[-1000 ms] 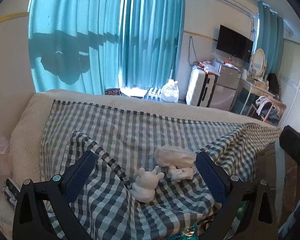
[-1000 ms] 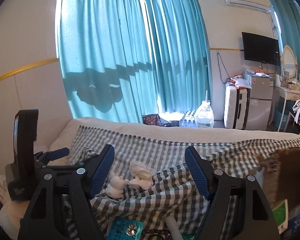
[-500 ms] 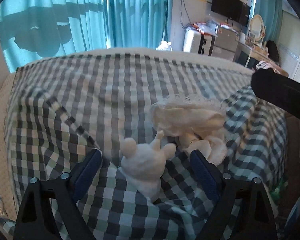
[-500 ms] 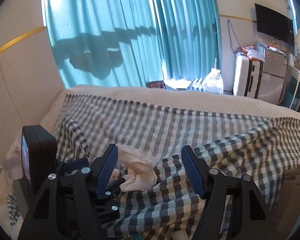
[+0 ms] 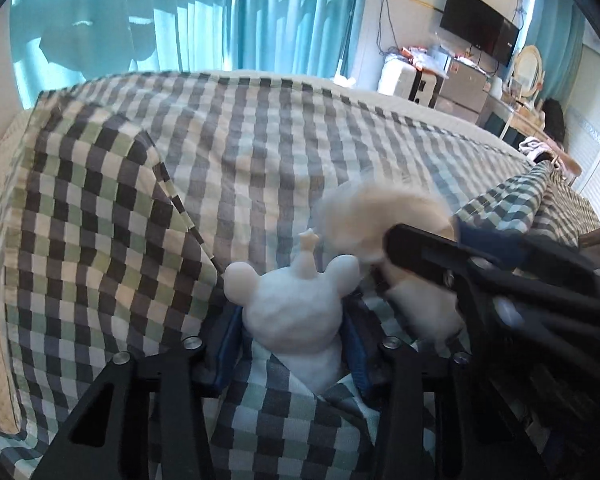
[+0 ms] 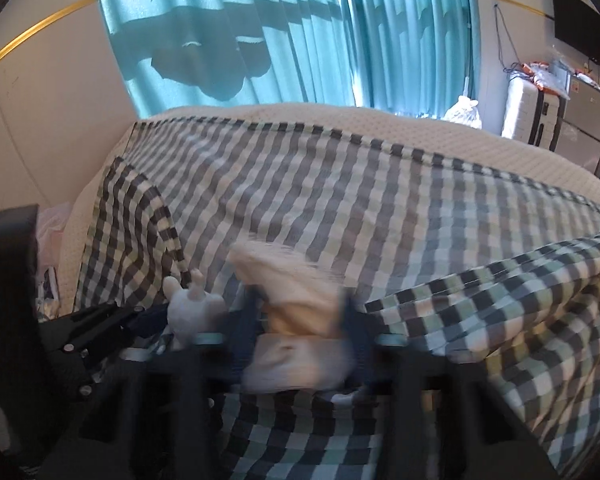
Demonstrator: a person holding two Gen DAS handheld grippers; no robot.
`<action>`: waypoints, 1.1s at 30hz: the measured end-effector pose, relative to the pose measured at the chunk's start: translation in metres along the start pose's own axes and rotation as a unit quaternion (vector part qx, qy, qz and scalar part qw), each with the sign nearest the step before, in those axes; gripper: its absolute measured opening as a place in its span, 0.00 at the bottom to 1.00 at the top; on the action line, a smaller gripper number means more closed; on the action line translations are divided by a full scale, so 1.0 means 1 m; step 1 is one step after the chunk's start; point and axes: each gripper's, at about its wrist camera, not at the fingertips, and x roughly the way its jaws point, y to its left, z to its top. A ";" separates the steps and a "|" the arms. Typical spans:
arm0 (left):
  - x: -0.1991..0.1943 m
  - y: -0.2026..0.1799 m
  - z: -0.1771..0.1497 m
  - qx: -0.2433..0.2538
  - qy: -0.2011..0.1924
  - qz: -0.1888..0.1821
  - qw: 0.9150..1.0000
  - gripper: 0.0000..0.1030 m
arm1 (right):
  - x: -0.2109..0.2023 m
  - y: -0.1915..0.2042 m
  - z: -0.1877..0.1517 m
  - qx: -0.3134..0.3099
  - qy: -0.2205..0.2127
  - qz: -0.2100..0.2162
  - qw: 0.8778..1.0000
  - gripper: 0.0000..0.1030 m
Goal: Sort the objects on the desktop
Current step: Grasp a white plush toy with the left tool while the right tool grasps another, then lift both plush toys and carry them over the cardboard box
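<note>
Checked cloth [image 5: 260, 152] over a bed-like surface, turquoise curtains [image 6: 300, 32] behind; two small soft items lying side by side near the front edge.

Item one: white bear figure [image 5: 296, 304], upright, ears and a thin topknot pointing away from the holder. Sits directly between the fingers of the left gripper [image 5: 292, 344], blue pads hard against its flanks; jaws closing on it.

Item two: cream stuffed toy [image 6: 296, 308] (blurred, shape hard to read), touching or just beside the bear on its right. Lies between the fingers of the right gripper [image 6: 300, 332], jaws closing, pads apparently pinching its narrow middle.

Relation that matters: each toy lies straight ahead of its own gripper, the bear's long axis upright, so a lift straight up looks the likely next move. Risk judged: the neighbours may snag one another.
</note>
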 end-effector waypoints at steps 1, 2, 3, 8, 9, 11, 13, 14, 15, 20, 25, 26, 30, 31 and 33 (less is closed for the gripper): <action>-0.004 0.001 0.001 0.001 -0.005 0.000 1.000 0.45 | -0.002 -0.001 -0.002 0.005 -0.005 0.004 1.000 0.08; -0.007 0.002 0.002 0.000 -0.011 0.000 1.000 0.45 | -0.005 -0.003 -0.003 0.010 -0.010 0.006 1.000 0.08; -0.012 0.005 0.002 -0.004 -0.016 0.000 1.000 0.45 | -0.007 -0.005 -0.003 0.015 -0.015 0.006 1.000 0.08; -0.041 0.028 0.006 -0.038 -0.052 -0.011 0.998 0.45 | -0.017 -0.010 -0.006 0.025 -0.022 0.000 0.999 0.08; -0.048 0.033 0.007 -0.043 -0.059 -0.015 0.997 0.45 | -0.020 -0.008 -0.004 0.024 -0.025 -0.001 0.999 0.08; -0.070 0.039 0.009 -0.048 -0.087 -0.022 0.995 0.45 | -0.030 -0.005 -0.001 0.018 -0.039 0.003 0.999 0.08; -0.088 0.040 0.013 -0.047 -0.112 -0.022 0.992 0.45 | -0.043 0.002 0.002 0.009 -0.054 0.003 0.999 0.08; -0.097 0.039 0.017 -0.048 -0.124 -0.021 0.991 0.45 | -0.048 0.006 0.003 0.004 -0.059 0.004 0.998 0.08; -0.106 0.041 0.018 -0.051 -0.136 -0.020 0.989 0.45 | -0.053 0.011 0.005 0.000 -0.063 0.005 0.998 0.08; -0.134 0.051 0.031 -0.078 -0.176 -0.022 0.981 0.45 | -0.063 0.031 0.006 -0.022 -0.066 -0.013 0.997 0.08; -0.157 0.057 0.035 -0.098 -0.204 -0.036 0.973 0.45 | -0.071 0.041 -0.003 -0.025 -0.062 -0.023 0.998 0.08; -0.160 0.055 0.036 -0.094 -0.206 -0.034 0.973 0.45 | -0.075 0.042 -0.005 -0.024 -0.065 -0.023 0.997 0.08; -0.183 0.050 0.042 -0.080 -0.232 -0.026 0.969 0.45 | -0.103 0.049 -0.008 -0.031 -0.091 -0.030 0.995 0.08; -0.191 0.048 0.045 -0.078 -0.240 -0.029 0.967 0.45 | -0.111 0.049 -0.008 -0.032 -0.097 -0.030 0.994 0.08; -0.207 0.045 0.050 -0.076 -0.255 -0.030 0.963 0.45 | -0.125 0.052 -0.005 -0.032 -0.107 -0.032 0.993 0.08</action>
